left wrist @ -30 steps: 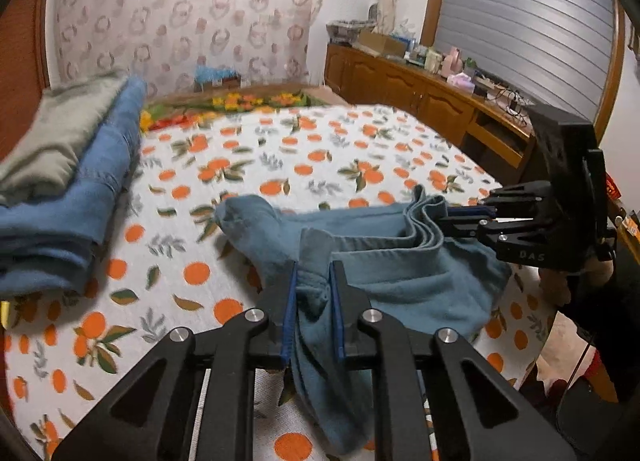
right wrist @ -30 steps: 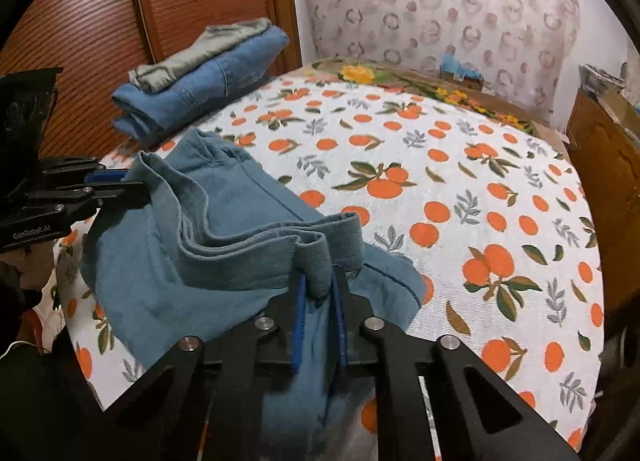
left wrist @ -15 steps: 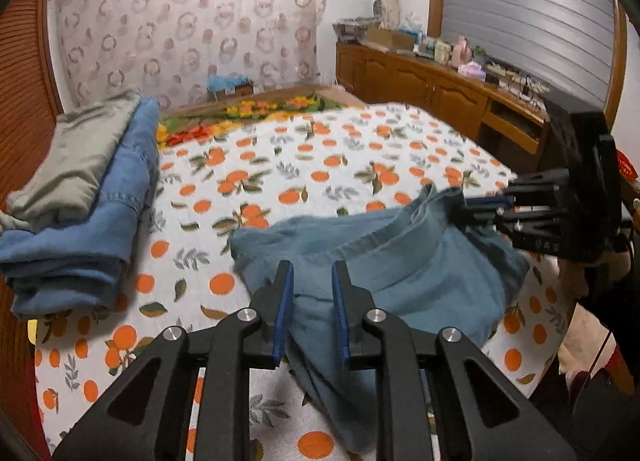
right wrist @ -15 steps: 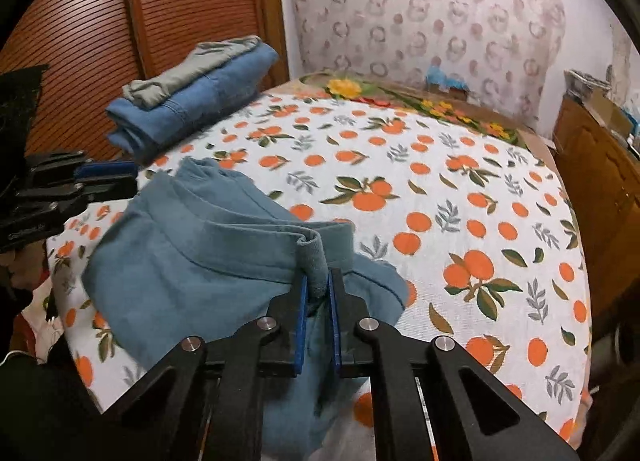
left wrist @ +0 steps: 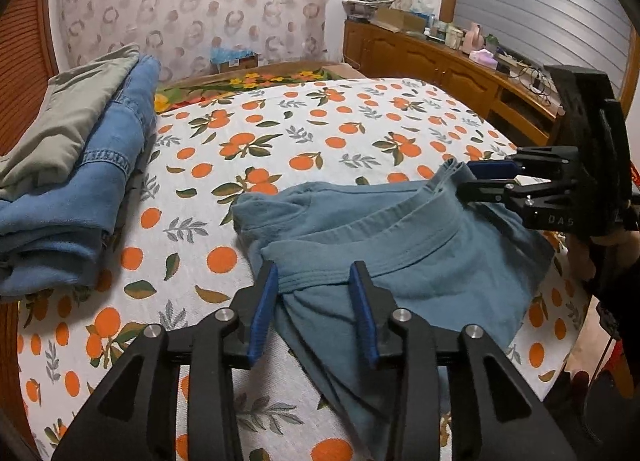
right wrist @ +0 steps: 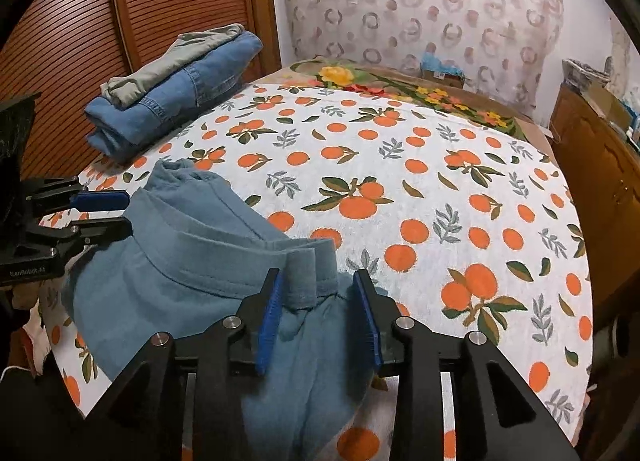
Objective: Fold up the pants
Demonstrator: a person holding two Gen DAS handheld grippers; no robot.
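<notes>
The teal-blue pants [left wrist: 400, 261] lie folded in a heap on the orange-print bed sheet [left wrist: 320, 133], near its front edge. My left gripper [left wrist: 314, 273] is at one end of the fold; its jaws are opening, and the cloth's hem lies loose between the blue pads. My right gripper [right wrist: 318, 277] is at the other end of the pants [right wrist: 180, 273], its jaws also opening, with a waistband fold standing free between the pads. Each gripper shows in the other's view: the right gripper [left wrist: 480, 177] and the left gripper [right wrist: 126, 213], both parted at the cloth's edge.
A stack of folded jeans with grey-green pants on top [left wrist: 80, 181] [right wrist: 172, 101] sits at the bed's far corner by a slatted wooden door [right wrist: 80, 41]. A cluttered wooden cabinet [left wrist: 440, 73] runs along the other side of the bed.
Both grippers were shut on the pants a second ago; their jaws have parted and released the cloth. The pants have settled flatter onto the bed.
</notes>
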